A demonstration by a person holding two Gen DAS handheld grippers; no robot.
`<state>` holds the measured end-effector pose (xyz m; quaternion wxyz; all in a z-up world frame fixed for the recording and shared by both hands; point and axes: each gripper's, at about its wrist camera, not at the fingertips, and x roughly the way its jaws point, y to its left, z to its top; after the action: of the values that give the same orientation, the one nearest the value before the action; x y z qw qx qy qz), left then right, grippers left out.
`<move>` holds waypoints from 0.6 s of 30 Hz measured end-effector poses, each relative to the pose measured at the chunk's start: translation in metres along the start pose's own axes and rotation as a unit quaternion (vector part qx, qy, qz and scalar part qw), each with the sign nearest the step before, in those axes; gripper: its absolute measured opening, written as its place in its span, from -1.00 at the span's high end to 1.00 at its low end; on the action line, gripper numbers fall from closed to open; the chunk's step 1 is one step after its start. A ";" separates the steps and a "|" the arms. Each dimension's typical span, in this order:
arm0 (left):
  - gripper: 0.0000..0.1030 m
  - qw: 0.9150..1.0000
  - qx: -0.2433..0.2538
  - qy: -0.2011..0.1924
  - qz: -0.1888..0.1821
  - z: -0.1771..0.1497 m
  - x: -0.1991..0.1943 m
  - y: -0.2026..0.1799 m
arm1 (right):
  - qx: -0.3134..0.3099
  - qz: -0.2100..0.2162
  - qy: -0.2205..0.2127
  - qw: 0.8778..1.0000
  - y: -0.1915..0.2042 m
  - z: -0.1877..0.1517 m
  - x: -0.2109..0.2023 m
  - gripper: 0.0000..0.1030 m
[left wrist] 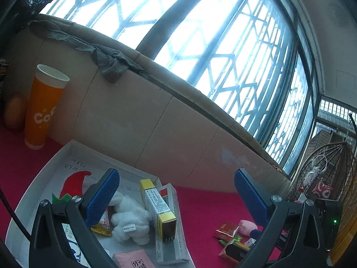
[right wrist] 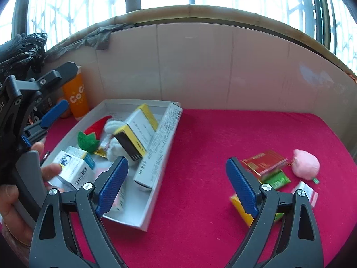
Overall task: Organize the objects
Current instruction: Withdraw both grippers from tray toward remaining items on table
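Sorting small items into a white tray [right wrist: 156,147] on a red cloth [right wrist: 200,201].
Inside the tray lie a yellow-ended box [right wrist: 136,134] leaning on a white plush toy [left wrist: 130,218], a red and green felt hat [right wrist: 92,134], a blue-and-white carton [right wrist: 73,167] and a snack sachet [left wrist: 103,224]. To the right, apart from the tray, a red packet [right wrist: 264,162], a green packet [right wrist: 279,179] and a pink pompom [right wrist: 305,164] rest on the cloth. Left gripper [left wrist: 176,196] hangs over the tray, jaws spread fully, nothing between the pads. Right gripper [right wrist: 177,185] hangs over bare cloth, jaws wide, holding nothing. An orange cup [left wrist: 43,107] stands behind the tray, by the tiled wall [left wrist: 145,120].
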<state>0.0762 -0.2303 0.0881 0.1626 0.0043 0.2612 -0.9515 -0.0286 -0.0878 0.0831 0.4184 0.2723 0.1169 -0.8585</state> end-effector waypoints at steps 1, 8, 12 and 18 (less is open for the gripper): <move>-1.00 1.000 0.001 0.001 -0.004 -0.001 0.000 -0.002 | 0.001 -0.004 0.000 1.000 -0.004 -0.003 -0.002 -0.75; -1.00 0.999 0.026 0.017 -0.030 -0.006 0.002 -0.023 | 0.040 -0.043 -0.018 0.998 -0.046 -0.016 -0.024 -0.75; -1.00 0.997 0.061 0.033 -0.028 -0.015 0.007 -0.038 | 0.071 -0.076 -0.037 0.994 -0.076 -0.016 -0.038 -0.75; -1.00 0.993 0.072 0.084 -0.051 -0.032 0.018 -0.059 | 0.121 -0.110 -0.029 0.986 -0.115 -0.023 -0.043 -0.75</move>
<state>0.0383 -0.1720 0.0880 0.0909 0.0827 0.2049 -0.9710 -0.0883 0.0212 0.0852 0.2890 0.2812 0.0291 -0.9146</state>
